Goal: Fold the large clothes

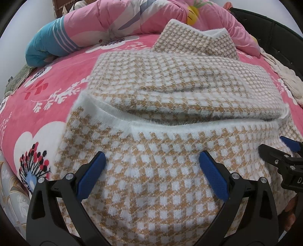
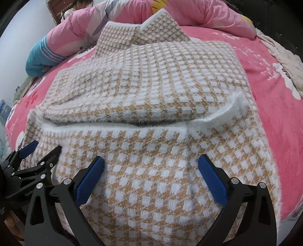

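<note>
**Inspector:** Position of the garment, please.

**Onlooker:** The checked sweater lies flat on the pink floral bedspread, collar end toward the rolled pink quilt at the far side. The near portion has been turned up over the body, so its white hem band runs across the middle.

**Inspector:** So one fold is in?

**Onlooker:** That is how I read it. The sides look tucked inward as well, since no sleeve hangs loose on either side, though I cannot see the sleeves themselves. The outline is roughly a rectangle.

**Inspector:** State of the tools?

**Onlooker:** The left gripper has its blue pads spread wide, resting on or just above the near panel, clamping nothing. The right gripper is the same: jaws apart, no cloth between them. Each shows at the edge of the other's view, side by side over the near edge.

**Inspector:** Defects?

**Onlooker:** One. At the right end of the band, a white corner stands curled up rather than lying flat. The band also bows slightly instead of running straight.

**Inspector:** Remaining work?

**Onlooker:** In my judgement, flatten that corner, then perhaps one more fold toward the collar to make the bundle compact. I would call it past halfway, not finished.
</note>
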`<state>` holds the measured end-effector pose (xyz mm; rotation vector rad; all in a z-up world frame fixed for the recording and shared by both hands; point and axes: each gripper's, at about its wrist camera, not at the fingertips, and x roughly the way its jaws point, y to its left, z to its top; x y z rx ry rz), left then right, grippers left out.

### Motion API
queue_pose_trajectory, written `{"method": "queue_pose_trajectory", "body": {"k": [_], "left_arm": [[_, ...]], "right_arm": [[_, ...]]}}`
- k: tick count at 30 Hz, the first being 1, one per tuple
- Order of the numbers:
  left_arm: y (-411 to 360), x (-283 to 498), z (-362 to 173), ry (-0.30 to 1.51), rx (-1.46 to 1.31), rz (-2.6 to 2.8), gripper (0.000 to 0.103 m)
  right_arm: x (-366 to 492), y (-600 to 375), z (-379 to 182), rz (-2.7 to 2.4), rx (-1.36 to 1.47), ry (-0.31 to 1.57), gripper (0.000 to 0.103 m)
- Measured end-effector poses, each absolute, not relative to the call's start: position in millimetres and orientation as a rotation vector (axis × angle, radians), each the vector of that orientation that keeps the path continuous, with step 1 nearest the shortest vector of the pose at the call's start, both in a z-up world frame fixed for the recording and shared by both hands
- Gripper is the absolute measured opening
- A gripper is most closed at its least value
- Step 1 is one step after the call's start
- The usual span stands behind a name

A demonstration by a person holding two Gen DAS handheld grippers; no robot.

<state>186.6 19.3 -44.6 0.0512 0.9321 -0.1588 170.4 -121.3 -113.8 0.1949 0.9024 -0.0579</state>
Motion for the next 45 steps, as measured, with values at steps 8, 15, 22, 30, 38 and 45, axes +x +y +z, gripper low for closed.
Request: {"method": "queue_pose_trajectory", "body": {"k": [8, 15, 22, 30, 38, 45], "left_arm": [[19.2, 187.0, -44.7, 0.932, 0.052, -0.159, 0.096], [19.1, 187.6, -45.1, 0.937, 0.051, -0.148, 0.096], [16.1, 187.1, -45.2, 0.945, 0.049, -0.132, 0.096], [13.8, 186.7, -44.8, 0.952, 0.050, -0.110, 0.096], [14.7, 186.0, -44.8, 0.947, 0.052, -0.110, 0.096], [16.8, 182.1, -45.4, 0.914, 0.052, -0.138, 0.096]], "right_arm": [[171.9, -121.2, -112.9, -0.056, 0.193, 0.910, 0.097], [170.6, -120.9, -113.0, -0.055, 0.190, 0.905, 0.097], [169.1, -120.4, -112.5, -0.054, 0.190, 0.901, 0.097], [169.1, -120.7, -110.8, -0.053, 0.189, 0.901, 0.097], [168.0, -120.9, -110.6, -0.053, 0.191, 0.888, 0.097], [165.0, -119.0, -110.9, -0.072, 0.192, 0.870, 0.097]]}}
